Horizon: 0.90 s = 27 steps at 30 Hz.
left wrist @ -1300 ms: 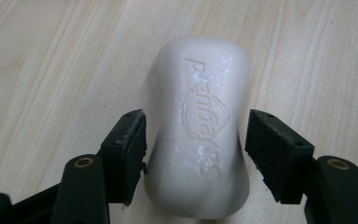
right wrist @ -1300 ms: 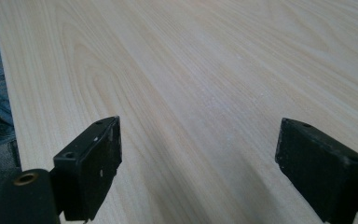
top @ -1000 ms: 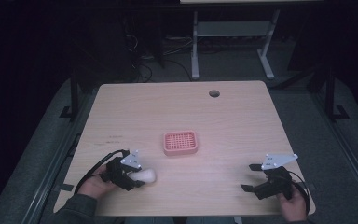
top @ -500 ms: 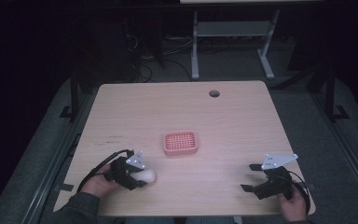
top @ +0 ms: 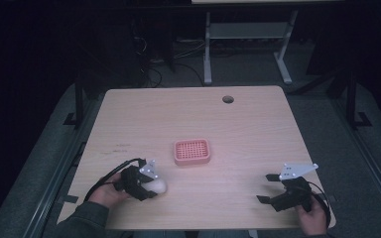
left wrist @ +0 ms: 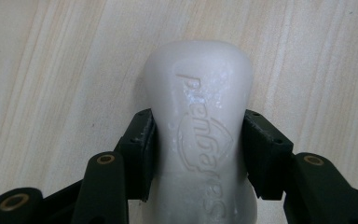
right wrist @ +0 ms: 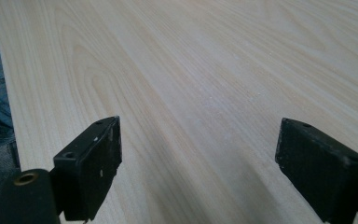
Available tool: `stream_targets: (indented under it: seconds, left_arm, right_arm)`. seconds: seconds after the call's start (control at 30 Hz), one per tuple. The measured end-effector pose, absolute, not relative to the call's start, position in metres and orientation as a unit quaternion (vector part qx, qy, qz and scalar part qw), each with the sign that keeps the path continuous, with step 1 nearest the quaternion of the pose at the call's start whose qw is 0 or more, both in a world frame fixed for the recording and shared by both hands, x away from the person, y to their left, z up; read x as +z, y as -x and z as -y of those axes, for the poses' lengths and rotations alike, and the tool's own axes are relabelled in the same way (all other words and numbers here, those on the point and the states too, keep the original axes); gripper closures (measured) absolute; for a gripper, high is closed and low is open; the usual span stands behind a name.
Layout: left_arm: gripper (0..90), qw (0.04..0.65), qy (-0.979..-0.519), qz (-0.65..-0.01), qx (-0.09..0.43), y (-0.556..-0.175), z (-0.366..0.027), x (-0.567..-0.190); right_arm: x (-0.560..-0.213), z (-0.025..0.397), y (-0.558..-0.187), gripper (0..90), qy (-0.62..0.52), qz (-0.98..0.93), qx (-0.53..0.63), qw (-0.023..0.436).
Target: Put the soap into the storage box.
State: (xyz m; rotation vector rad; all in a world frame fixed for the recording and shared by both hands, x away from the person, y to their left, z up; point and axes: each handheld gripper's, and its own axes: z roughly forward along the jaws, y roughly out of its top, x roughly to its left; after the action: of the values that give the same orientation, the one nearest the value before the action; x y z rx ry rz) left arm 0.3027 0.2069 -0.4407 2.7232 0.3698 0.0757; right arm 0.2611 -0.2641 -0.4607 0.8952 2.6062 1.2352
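White soap (left wrist: 200,140) sits pinched in our left tongs (top: 149,184), unmoved from a second ago, low over the bench (top: 258,129). Our right tongs (top: 267,188) hang spread. Next we judge it goes to the pink dish (top: 192,151).

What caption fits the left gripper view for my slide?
Left gripper clamps a white bar of soap with embossed lettering, both jaws pressed to its sides above the light wood table.
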Motion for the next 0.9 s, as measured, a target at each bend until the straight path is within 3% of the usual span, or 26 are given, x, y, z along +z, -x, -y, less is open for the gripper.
stream_targets:
  seconds: [0.9]
  left_arm:
    - [49.5, 0.187, -0.977, -0.107, 0.001, -0.331, -0.189, -0.418]
  right_arm:
    - [-0.461, 0.269, -0.261, 14.2, -0.301, -0.856, 0.417, 0.06]
